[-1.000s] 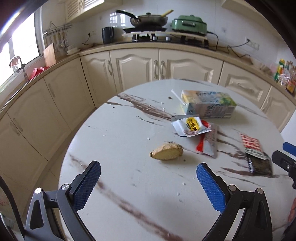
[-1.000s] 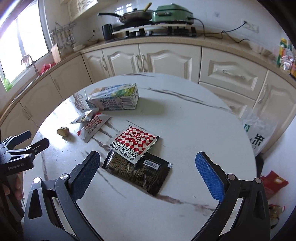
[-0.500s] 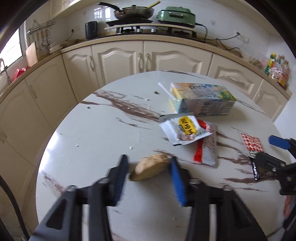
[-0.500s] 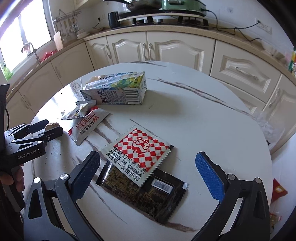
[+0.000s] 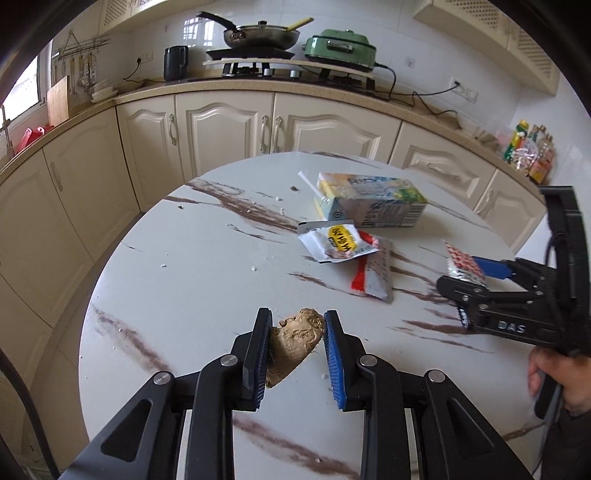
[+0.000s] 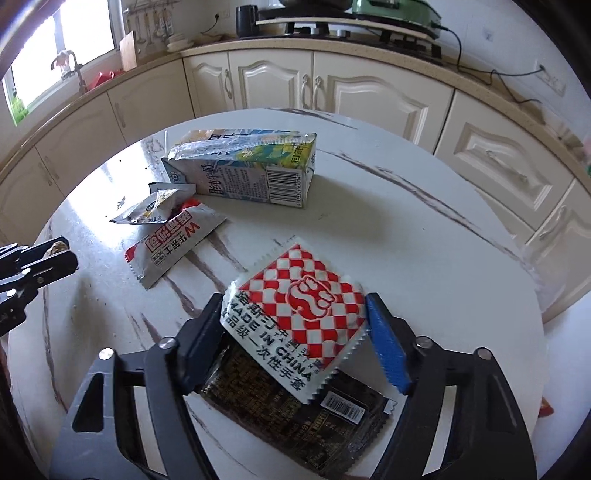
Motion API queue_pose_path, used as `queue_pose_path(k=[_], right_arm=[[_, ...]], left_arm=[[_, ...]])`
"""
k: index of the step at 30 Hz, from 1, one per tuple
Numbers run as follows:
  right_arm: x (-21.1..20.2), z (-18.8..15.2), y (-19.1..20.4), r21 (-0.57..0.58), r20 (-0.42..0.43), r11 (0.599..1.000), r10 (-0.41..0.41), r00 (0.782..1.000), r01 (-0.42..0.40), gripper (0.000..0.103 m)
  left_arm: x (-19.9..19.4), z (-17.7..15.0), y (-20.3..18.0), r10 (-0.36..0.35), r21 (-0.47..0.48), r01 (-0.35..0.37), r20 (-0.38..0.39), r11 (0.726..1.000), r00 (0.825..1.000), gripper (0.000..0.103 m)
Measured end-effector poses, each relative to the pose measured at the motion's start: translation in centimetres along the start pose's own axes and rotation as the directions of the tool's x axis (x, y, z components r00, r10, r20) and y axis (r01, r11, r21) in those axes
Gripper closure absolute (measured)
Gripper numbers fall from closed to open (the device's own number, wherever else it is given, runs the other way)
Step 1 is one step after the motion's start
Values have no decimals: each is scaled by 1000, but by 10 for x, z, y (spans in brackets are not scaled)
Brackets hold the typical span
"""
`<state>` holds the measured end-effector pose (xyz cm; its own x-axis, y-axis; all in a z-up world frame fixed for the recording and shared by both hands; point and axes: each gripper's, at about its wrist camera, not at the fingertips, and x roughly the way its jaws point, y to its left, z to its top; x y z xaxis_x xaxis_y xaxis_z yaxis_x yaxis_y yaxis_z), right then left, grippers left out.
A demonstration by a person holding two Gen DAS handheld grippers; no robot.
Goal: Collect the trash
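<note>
My left gripper (image 5: pixel 297 325) is shut on a brown ginger piece (image 5: pixel 297 341) at the near side of the round marble table (image 5: pixel 192 273). My right gripper (image 6: pixel 293 314) is closed around a red-and-white checkered packet (image 6: pixel 295 314), which lies partly over a black wrapper (image 6: pixel 295 417); both jaws touch the packet's edges. A milk carton (image 6: pixel 243 168) lies on its side at the far part of the table. A silver-yellow pouch (image 5: pixel 336 242) and a red-and-silver sachet (image 6: pixel 173 243) lie between the grippers. The right gripper also shows in the left wrist view (image 5: pixel 465 280).
Cream kitchen cabinets (image 5: pixel 229 125) curve behind the table, with a stove, pan (image 5: pixel 258 35) and green cooker (image 5: pixel 340 50) on the counter. Crumbs dot the tabletop. A hand (image 5: pixel 550 376) holds the right gripper at the table's right edge.
My left gripper moved forward and closed on the ginger piece. My right gripper moved down and forward and closed around the checkered packet.
</note>
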<state>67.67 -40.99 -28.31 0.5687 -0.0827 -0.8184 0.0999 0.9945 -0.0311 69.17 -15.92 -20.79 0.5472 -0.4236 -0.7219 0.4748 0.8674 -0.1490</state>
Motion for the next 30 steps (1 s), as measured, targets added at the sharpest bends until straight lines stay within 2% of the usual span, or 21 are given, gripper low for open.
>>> queue_pose_path(k=[2, 3, 4, 5, 6, 11, 12, 14, 16, 18, 24, 29, 30], right_arm=[[-3, -3, 1, 1, 6, 1000, 4, 1000, -4, 41], [-5, -3, 1, 1, 9, 1000, 7, 1000, -7, 47], [-6, -3, 1, 3, 14, 1000, 12, 1000, -12, 69], [-7, -3, 0, 11, 10, 999, 38, 999, -38, 83], [-8, -3, 1, 17, 5, 999, 46, 999, -46, 91], [-13, -7, 8, 15, -3, 998, 63, 998, -63, 91], [-16, -7, 11, 13, 0, 999, 53, 999, -53, 90], [-24, -5, 17, 7, 28, 1000, 30, 999, -30, 77], [-37, -2, 31, -7, 79, 998, 61, 995, -61, 46], [-40, 1, 50, -35, 91, 994, 104, 990, -101, 28], [-10, 8, 99, -65, 29, 991, 115, 993, -113, 29], [5, 16, 112, -49, 38, 996, 72, 997, -70, 29], [6, 16, 113, -50, 34, 996, 74, 997, -73, 34]], left_arm=[[-12, -4, -5, -11, 3, 11, 5, 1000, 1000, 79], [-18, -5, -7, -18, 6, 18, 10, 1000, 1000, 79], [-24, -7, -9, -29, 8, 29, 12, 1000, 1000, 79], [-29, -10, -9, -36, 7, 36, 14, 999, 999, 79], [-35, -11, -11, -39, 9, 39, 18, 999, 999, 79], [-62, -20, -13, -54, 12, 54, 31, 998, 998, 79], [-67, -23, -13, -52, 11, 51, 35, 999, 998, 79], [-78, -28, -9, -53, 3, 53, 45, 999, 998, 79], [-89, -32, -4, -52, -2, 53, 55, 999, 997, 79], [-96, -37, 0, -45, -10, 46, 57, 999, 997, 79], [-114, -46, 14, -33, -30, 35, 60, 999, 998, 79], [-126, -52, 24, -26, -44, 29, 61, 999, 998, 79], [-127, -53, 25, -29, -46, 31, 60, 998, 998, 79]])
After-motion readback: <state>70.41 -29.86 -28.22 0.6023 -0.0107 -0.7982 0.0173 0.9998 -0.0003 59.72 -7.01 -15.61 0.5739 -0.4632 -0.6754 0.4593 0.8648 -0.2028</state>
